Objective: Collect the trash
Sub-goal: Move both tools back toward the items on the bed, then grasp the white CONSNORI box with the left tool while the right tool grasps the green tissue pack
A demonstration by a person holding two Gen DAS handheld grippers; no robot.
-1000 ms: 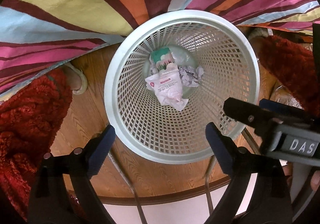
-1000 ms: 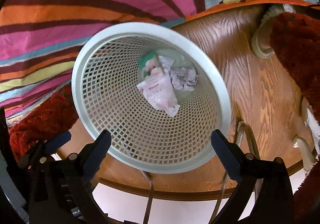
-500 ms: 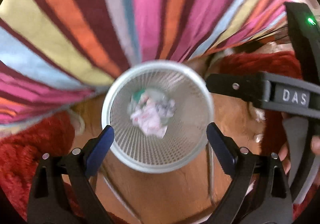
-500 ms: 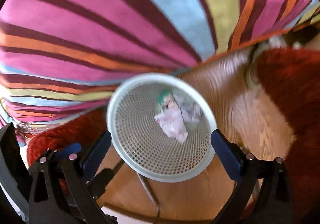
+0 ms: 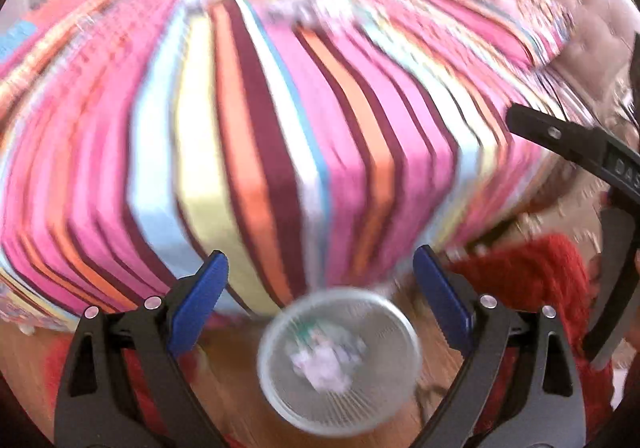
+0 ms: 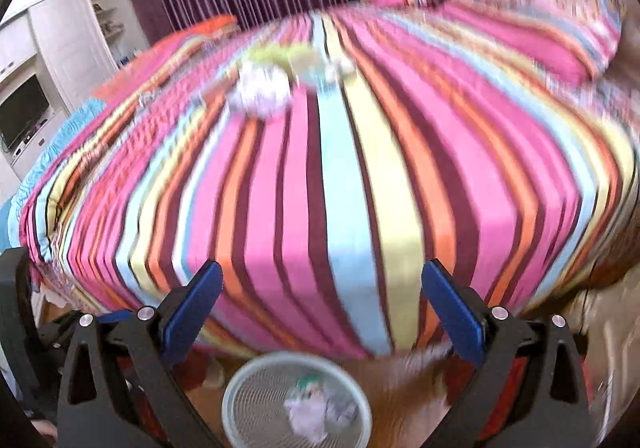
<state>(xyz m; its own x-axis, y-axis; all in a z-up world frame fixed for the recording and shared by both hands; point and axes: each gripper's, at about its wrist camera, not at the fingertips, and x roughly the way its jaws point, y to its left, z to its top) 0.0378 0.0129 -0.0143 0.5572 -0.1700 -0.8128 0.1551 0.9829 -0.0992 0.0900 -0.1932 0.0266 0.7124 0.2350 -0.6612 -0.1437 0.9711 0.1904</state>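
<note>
Fingers of both the left gripper (image 5: 318, 294) and right gripper (image 6: 322, 306) wide, empty. Remaining trash (image 6: 262, 90) lies ahead on the striped bedspread (image 6: 320, 188), beyond the basket (image 6: 240, 388); nearer hand indeterminate.

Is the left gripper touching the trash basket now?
Apart. In the left wrist view the open left gripper is empty, and the basket sits on the floor well beyond it.

Striped bed (image 6: 340, 176) carries blurred trash (image 6: 260, 92); wooden floor (image 6: 404, 388) carries the mesh wastebasket (image 6: 248, 404).
</note>
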